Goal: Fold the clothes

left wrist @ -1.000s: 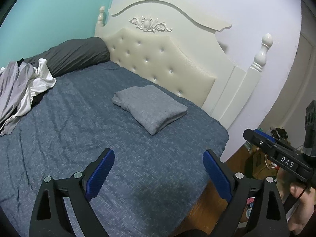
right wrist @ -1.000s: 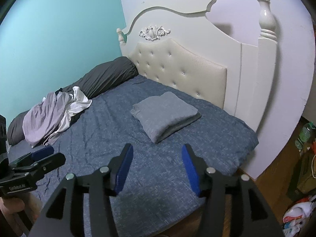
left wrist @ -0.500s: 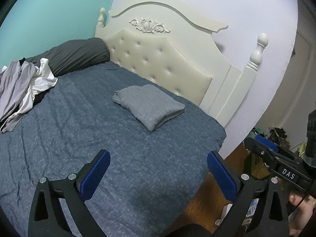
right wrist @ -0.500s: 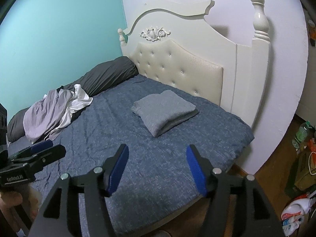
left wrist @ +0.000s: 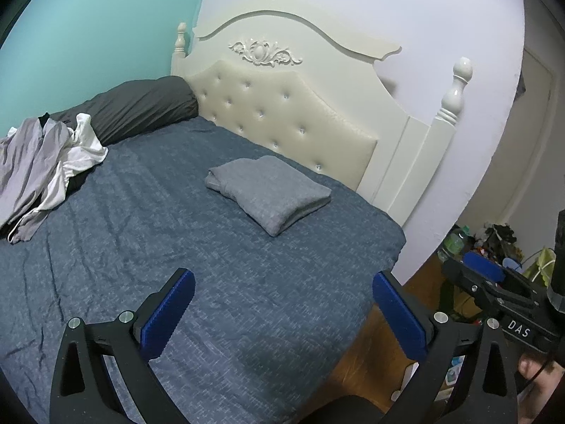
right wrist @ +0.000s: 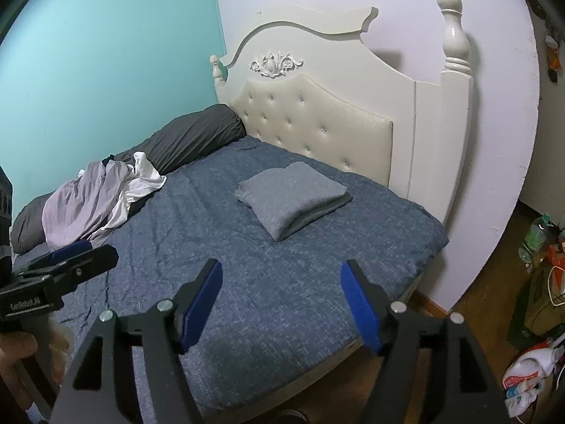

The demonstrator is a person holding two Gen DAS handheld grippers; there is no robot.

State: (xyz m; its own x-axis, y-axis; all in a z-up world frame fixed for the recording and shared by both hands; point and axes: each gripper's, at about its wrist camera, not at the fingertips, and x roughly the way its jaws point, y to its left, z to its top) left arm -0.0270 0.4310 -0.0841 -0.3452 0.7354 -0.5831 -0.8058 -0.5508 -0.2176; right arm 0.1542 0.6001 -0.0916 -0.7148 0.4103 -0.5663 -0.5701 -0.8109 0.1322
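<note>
A folded grey garment [left wrist: 270,193] lies on the blue bedspread [left wrist: 141,247] near the cream padded headboard [left wrist: 282,113], while a heap of unfolded white and lilac clothes [left wrist: 46,162] sits well apart at the bed's far side against a dark grey pillow [left wrist: 141,106]. The left gripper [left wrist: 282,312] hangs over the near edge of the bed with its fingers [left wrist: 169,314] spread wide and nothing between them. The right gripper [right wrist: 282,304], also empty, has fingers [right wrist: 203,304] apart and opening.
</note>
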